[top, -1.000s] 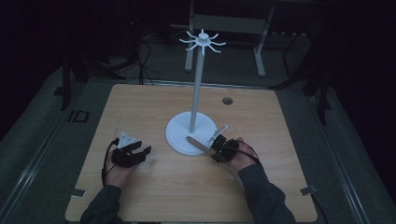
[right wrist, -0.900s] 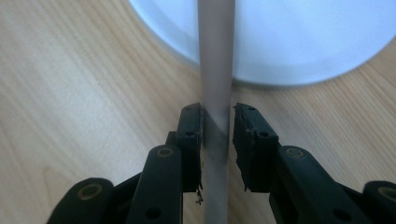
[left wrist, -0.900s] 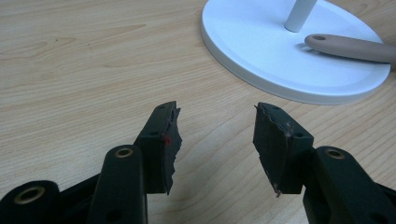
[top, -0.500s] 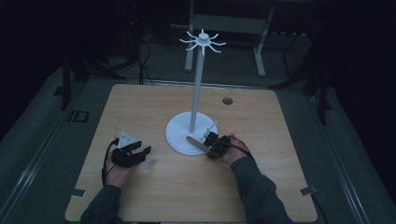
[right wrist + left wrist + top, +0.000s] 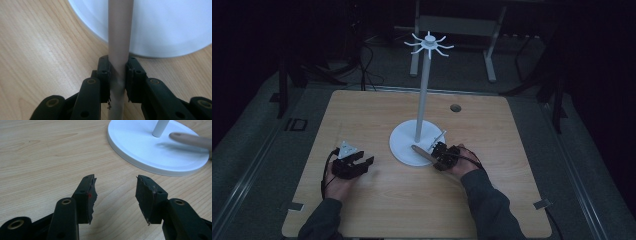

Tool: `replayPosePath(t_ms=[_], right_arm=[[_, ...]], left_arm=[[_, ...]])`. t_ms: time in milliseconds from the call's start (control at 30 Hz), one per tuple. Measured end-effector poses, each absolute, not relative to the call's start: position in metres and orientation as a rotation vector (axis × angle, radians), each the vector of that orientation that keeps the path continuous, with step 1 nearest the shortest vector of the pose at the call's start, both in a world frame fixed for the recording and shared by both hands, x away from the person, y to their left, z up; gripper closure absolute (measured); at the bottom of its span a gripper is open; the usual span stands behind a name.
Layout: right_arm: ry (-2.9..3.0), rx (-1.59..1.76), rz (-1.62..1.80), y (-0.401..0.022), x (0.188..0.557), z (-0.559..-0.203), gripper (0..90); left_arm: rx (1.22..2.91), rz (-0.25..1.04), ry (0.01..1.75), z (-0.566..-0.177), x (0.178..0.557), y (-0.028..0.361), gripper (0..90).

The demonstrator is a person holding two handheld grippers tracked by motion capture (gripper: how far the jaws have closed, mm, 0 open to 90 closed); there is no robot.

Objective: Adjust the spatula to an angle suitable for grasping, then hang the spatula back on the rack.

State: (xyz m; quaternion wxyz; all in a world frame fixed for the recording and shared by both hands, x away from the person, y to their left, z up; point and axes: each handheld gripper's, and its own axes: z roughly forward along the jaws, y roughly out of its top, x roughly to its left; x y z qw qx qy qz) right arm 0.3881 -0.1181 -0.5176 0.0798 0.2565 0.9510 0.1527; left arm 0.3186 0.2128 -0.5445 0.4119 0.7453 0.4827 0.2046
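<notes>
Your right gripper (image 5: 117, 75) pinches the handle (image 5: 119, 37) at lower centre, fingers just closing on it; your left gripper (image 5: 115, 195), fingers spread, rests on the table (image 5: 37, 157).

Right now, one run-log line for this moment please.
right claw: shut on wooden stick, jaws just closing | stick: over white stand base | left claw: open, on table

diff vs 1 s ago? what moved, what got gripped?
The right hand-held gripper has just been closing its jaws; its pads now press on the tan wooden handle, whose far end lies over the white stand's base. The right hand barely shifted. The left hand-held gripper stayed put, open and with nothing in it; the stand is unmoved.
</notes>
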Motion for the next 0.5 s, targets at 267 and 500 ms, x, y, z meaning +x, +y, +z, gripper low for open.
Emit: replayPosePath(t_ms=[267,500], right_arm=[[2.800,0.768,0.539,-0.128,0.382,-0.507,75.5],[2.731,0.788,0.647,-0.141,0.376,-0.495,75.6]], left_arm=[[1.876,0.517,1.214,-0.545,0.318,0.212,50.3],[1.873,0.516,1.217,-0.545,0.319,0.213,50.3]])
